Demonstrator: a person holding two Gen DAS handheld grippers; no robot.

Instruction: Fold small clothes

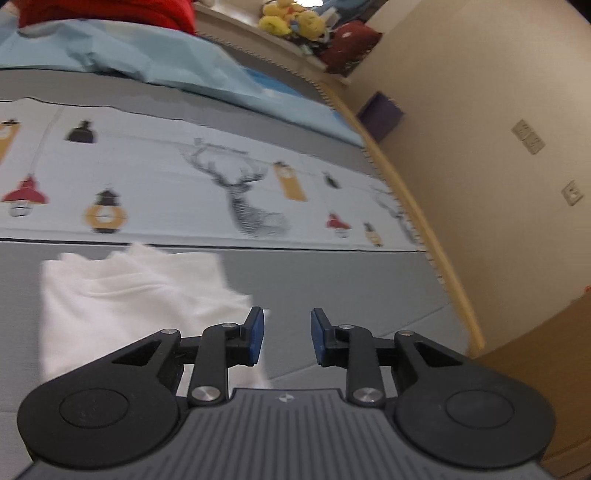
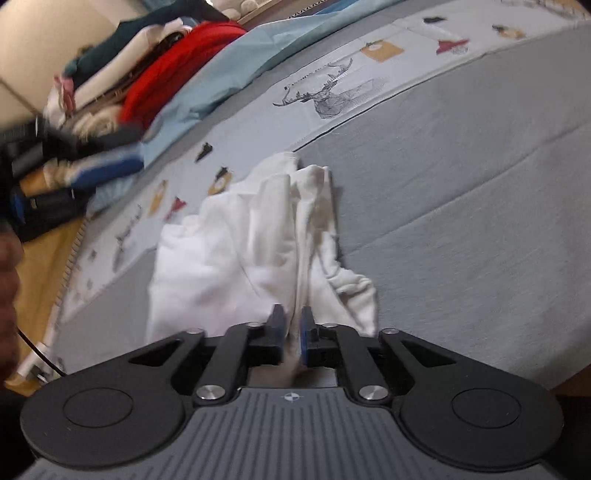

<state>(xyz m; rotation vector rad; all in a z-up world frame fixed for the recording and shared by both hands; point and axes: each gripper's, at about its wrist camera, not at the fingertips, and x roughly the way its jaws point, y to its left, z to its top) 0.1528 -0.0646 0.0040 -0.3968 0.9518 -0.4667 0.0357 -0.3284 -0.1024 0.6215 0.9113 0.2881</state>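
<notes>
A small white garment (image 2: 236, 254) lies crumpled on the grey mat (image 2: 461, 206). My right gripper (image 2: 293, 323) is shut on a fold of its near edge, with cloth pinched between the blue pads. In the left wrist view the white garment (image 1: 122, 295) lies to the left of my left gripper (image 1: 286, 326). The left gripper is open and empty, its left finger (image 1: 255, 332) at the garment's right edge, above the mat (image 1: 369, 295).
A printed strip with deer and lanterns (image 1: 236, 192) crosses the mat behind the garment. A light blue sheet (image 1: 166, 51) and a pile of clothes with a red piece (image 2: 177, 70) lie further back. Plush toys (image 1: 291, 22) sit by the beige wall (image 1: 498, 110).
</notes>
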